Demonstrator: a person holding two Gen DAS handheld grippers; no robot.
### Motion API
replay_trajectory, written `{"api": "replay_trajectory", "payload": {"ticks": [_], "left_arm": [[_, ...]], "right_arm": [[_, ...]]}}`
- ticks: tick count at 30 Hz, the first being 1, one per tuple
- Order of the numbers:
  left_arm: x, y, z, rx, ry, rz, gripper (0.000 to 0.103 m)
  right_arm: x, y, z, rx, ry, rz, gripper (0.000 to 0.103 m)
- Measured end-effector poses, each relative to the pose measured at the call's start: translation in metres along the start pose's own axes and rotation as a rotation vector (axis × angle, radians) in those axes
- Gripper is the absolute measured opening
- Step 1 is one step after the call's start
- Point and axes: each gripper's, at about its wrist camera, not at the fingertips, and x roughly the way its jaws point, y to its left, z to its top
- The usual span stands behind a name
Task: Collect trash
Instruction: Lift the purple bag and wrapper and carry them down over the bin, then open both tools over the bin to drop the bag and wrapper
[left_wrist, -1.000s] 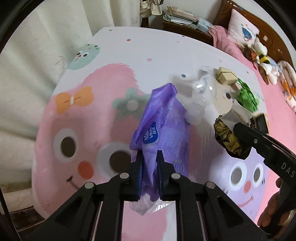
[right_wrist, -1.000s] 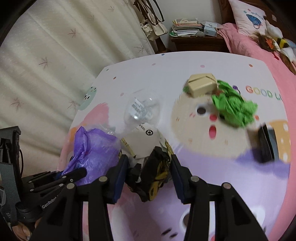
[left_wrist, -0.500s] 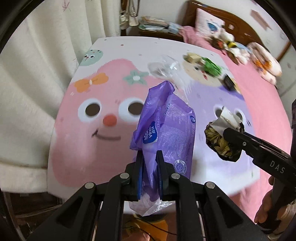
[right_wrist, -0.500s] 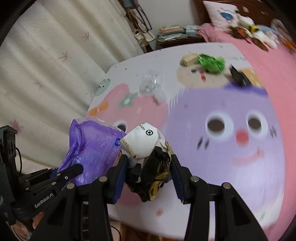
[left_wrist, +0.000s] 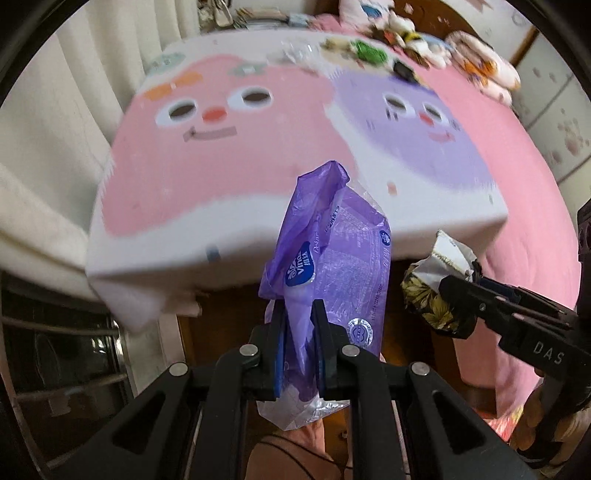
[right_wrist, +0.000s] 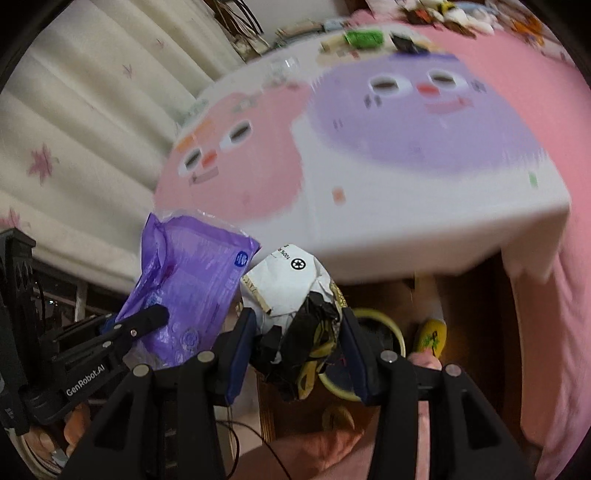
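- Left wrist view: the left gripper (left_wrist: 298, 338) has its jaws pressed together on the lower part of a purple plastic wrapper (left_wrist: 332, 258), held past the desk's near edge (left_wrist: 258, 254). Most of the wrapper stands loose above the pinch, so it could flop or slide out if the film is slick.
- The right gripper (right_wrist: 299, 349) has its jaws partly spread, pinching a crumpled black-and-white paper wad (right_wrist: 299, 295). The wad is springy and irregular; a loose fold could give way and drop it short of any bin.
- A round yellow-rimmed container (right_wrist: 373, 354) shows below the wad in the right wrist view. It looks like the bin, but it is mostly hidden, so a release aimed by guess could miss onto the floor.
- The two loads hang just beside each other; they may snag if both are let go at once.
- More trash, including a green crumpled piece (right_wrist: 364, 37), lies at the far end of the desk and could be forgotten.
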Motion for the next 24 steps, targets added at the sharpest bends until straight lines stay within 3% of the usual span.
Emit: {"api": "replay_trajectory", "payload": {"ticks": [10,24], "left_arm": [[0.061,-0.017,-0.064,0.001,0.141,-0.020,0.011],[0.255,-0.013,-0.108,-0.062,0.265,0.042,0.011]], "right_arm": [[0.062,-0.040,-0.071,0.073,0.164,-0.041,0.046],[0.233,-0.126,-0.127,0.151,0.278,-0.060,0.047]]}}
